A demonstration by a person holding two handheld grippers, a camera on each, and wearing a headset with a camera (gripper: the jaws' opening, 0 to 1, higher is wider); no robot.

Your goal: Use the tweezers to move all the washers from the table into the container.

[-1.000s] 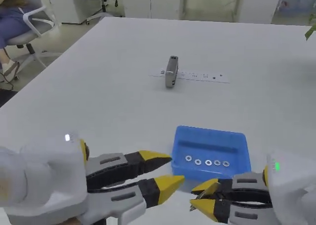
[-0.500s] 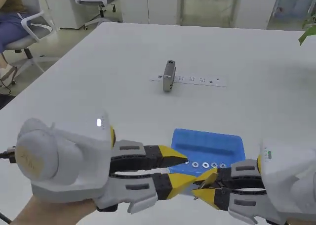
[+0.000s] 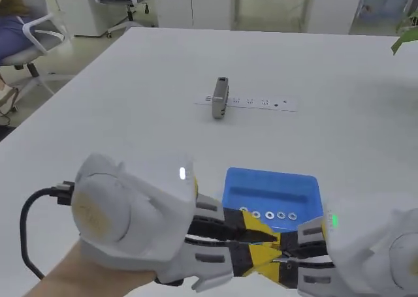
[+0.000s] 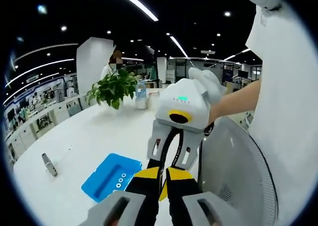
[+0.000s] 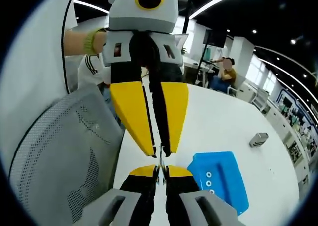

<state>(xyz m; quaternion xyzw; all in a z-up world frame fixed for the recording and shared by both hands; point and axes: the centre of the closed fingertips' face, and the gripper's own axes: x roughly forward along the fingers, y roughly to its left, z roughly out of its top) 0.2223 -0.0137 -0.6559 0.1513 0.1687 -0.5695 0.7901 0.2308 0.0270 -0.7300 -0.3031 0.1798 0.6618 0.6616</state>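
The blue container (image 3: pixel 271 187) lies on the white table (image 3: pixel 130 114) with several washers (image 3: pixel 268 215) in a row inside; it also shows as the container (image 4: pixel 107 179) and the container (image 5: pixel 223 186). My two grippers meet tip to tip just in front of it. The left gripper (image 3: pixel 277 243) reaches in from the left, the right gripper (image 3: pixel 269 255) from the right. A thin metal sliver, seemingly the tweezers (image 5: pixel 161 161), runs between my right gripper (image 5: pixel 160 172) and my left gripper (image 5: pixel 160 154), both closed on it. Left gripper (image 4: pixel 160 179) jaws look together.
A small grey block (image 3: pixel 221 96) stands mid-table beside a white strip (image 3: pixel 258 103). A potted plant (image 4: pixel 114 87) sits at the table's far side. A mesh office chair (image 5: pixel 74 151) is close behind the grippers. More chairs (image 3: pixel 39 36) stand off the table's left.
The left gripper's jaws have closed from wide open. Both grippers have come together until their tips meet in front of the container.
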